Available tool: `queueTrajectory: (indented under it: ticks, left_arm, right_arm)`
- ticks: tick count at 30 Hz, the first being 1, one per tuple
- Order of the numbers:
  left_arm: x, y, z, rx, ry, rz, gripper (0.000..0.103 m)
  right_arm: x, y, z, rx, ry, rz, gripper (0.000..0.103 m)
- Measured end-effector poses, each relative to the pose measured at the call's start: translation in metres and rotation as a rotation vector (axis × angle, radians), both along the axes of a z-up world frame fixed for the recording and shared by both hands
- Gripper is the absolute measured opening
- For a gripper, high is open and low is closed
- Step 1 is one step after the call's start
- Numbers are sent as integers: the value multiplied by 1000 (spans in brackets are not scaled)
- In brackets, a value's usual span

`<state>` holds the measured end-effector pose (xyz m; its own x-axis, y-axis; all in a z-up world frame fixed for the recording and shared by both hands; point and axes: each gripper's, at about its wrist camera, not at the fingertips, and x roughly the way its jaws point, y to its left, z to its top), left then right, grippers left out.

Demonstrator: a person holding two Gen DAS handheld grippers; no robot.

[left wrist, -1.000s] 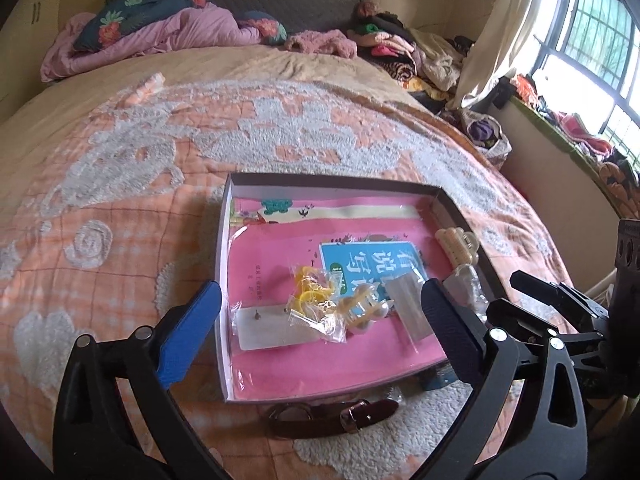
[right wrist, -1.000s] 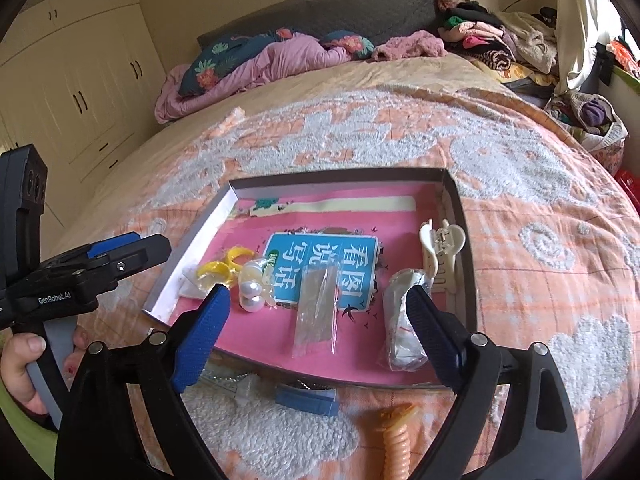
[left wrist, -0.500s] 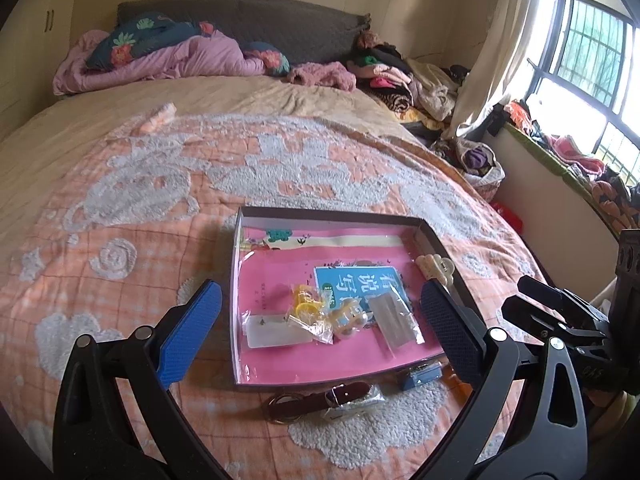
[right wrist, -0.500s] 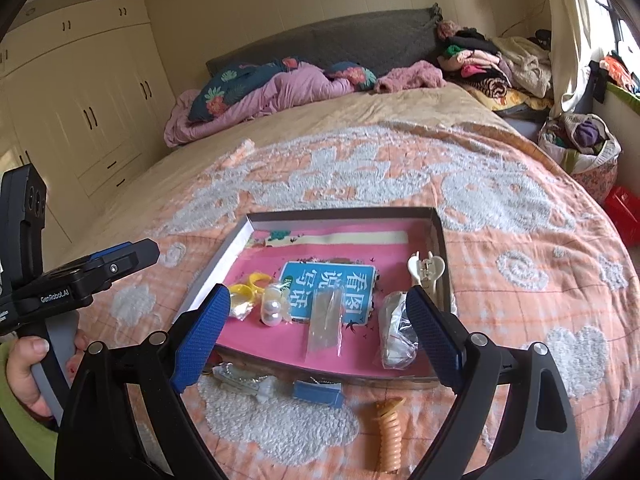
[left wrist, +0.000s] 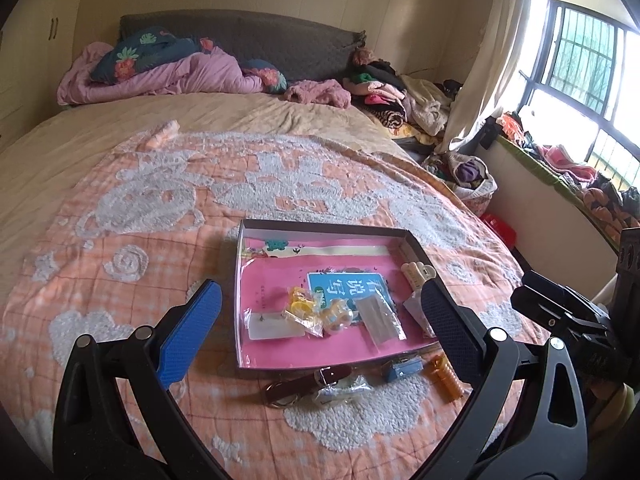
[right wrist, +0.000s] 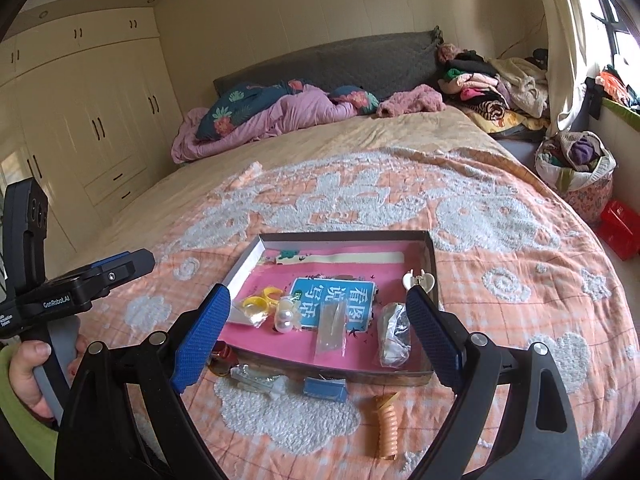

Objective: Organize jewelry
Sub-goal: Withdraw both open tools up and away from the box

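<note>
A shallow box with a pink lining (left wrist: 256,356) (right wrist: 248,258) lies on the bed. In it are yellow rings in a bag (left wrist: 301,309) (right wrist: 258,307), pearl earrings (left wrist: 338,317) (right wrist: 285,322), a clear packet (left wrist: 380,317) (right wrist: 333,325), a silvery bag (right wrist: 394,334) and a cream hair claw (left wrist: 418,272) (right wrist: 419,280). In front of the box lie a brown strap (left wrist: 304,384), a blue box (left wrist: 402,369) (right wrist: 325,388) and an orange spiral clip (left wrist: 444,376) (right wrist: 387,424). My left gripper (left wrist: 316,336) and right gripper (right wrist: 316,332) are open, empty, held above the box's near side.
The bed has an orange and white quilt (left wrist: 160,200). Purple bedding and pillows (right wrist: 272,112) are piled at the headboard, clothes (right wrist: 488,84) at the far right. A wardrobe (right wrist: 80,120) stands left, a clothes basket (right wrist: 576,164) and window right.
Both grippers have pulled back and up from the box, so it looks smaller and the items in front of it show. Both stay open. Nothing on the bed has moved.
</note>
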<state>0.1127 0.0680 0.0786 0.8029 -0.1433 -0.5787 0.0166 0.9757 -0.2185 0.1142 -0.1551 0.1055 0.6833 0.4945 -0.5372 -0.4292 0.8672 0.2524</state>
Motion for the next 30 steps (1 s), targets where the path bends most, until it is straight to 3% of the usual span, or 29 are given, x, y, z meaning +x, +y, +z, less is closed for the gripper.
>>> queueTrajectory:
  ticks: [15,30]
  left_arm:
    - [-31,-1,11,21,-37,16,93]
    - [-57,-8,1,45,-22,13,93]
  right_arm:
    - [-28,-12,16,20,-47,-1,89]
    - [-60,-18,8,12,-38,17,89]
